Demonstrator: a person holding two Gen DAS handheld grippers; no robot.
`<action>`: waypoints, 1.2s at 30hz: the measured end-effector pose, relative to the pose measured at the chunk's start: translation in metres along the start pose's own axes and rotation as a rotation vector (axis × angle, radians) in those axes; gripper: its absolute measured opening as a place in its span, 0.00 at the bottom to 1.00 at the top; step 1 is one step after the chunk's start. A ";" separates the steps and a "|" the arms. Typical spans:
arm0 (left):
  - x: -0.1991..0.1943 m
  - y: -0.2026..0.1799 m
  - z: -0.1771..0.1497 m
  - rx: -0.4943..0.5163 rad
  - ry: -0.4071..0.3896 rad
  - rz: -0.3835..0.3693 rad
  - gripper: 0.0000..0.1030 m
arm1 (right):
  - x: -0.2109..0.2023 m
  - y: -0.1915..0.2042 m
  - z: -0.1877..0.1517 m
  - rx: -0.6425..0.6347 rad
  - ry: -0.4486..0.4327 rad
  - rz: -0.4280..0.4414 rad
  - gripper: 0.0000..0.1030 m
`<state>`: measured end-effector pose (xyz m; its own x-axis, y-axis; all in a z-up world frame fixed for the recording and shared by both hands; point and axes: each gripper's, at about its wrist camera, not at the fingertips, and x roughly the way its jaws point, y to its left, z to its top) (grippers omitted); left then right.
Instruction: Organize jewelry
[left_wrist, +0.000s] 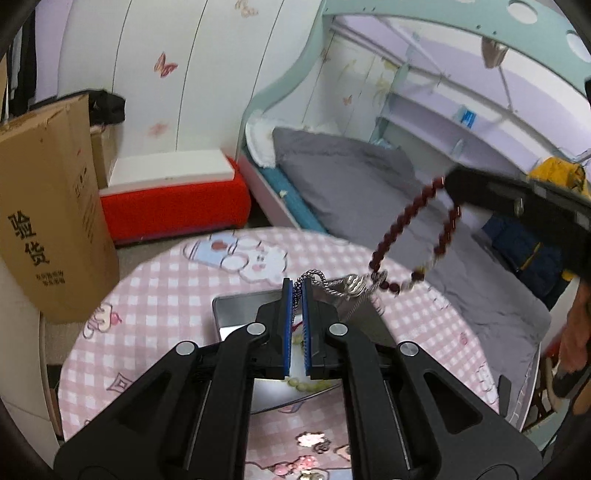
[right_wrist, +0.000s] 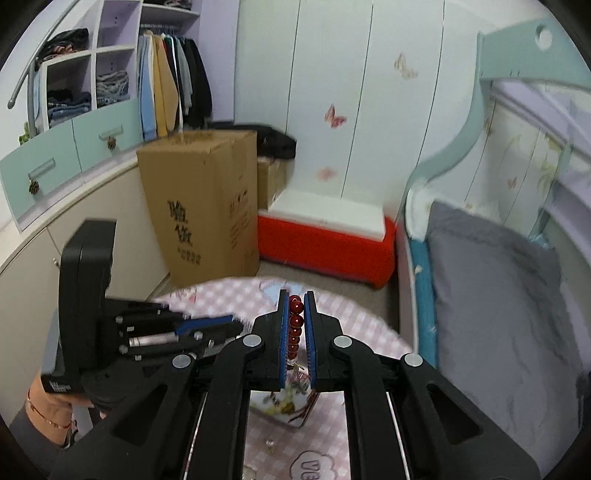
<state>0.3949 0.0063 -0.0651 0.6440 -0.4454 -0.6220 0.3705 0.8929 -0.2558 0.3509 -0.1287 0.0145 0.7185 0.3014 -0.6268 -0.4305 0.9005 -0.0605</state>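
Note:
My left gripper (left_wrist: 297, 286) is shut on a silver chain (left_wrist: 332, 285), held above a metal tin (left_wrist: 236, 310) on the pink checked table (left_wrist: 155, 295). The chain is tangled with a dark red bead bracelet (left_wrist: 402, 229) that hangs from my right gripper (left_wrist: 452, 186) at the upper right. In the right wrist view my right gripper (right_wrist: 296, 301) is shut on the red beads (right_wrist: 295, 325), above a floral tin lid (right_wrist: 280, 406). The left gripper (right_wrist: 207, 325) shows at the left, side on. Pale green beads (left_wrist: 306, 384) lie in the tin.
A round table with a pink checked cloth (right_wrist: 369, 332) stands between a grey bed (left_wrist: 369, 184) and a cardboard box (left_wrist: 48, 206). A red stool with a white top (left_wrist: 173, 195) sits behind. A wardrobe (right_wrist: 166, 81) stands at the left.

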 end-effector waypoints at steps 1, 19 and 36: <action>0.004 0.001 -0.002 0.000 0.011 0.003 0.05 | 0.007 0.000 -0.007 0.010 0.018 0.013 0.06; 0.015 -0.014 -0.027 0.046 0.143 -0.010 0.36 | 0.037 -0.001 -0.058 0.115 0.131 0.073 0.17; -0.049 -0.044 -0.068 0.130 0.061 0.046 0.56 | -0.020 0.014 -0.111 0.105 0.111 0.049 0.18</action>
<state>0.3014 -0.0067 -0.0737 0.6216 -0.3957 -0.6760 0.4278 0.8944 -0.1302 0.2700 -0.1569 -0.0606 0.6310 0.3148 -0.7091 -0.4004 0.9150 0.0499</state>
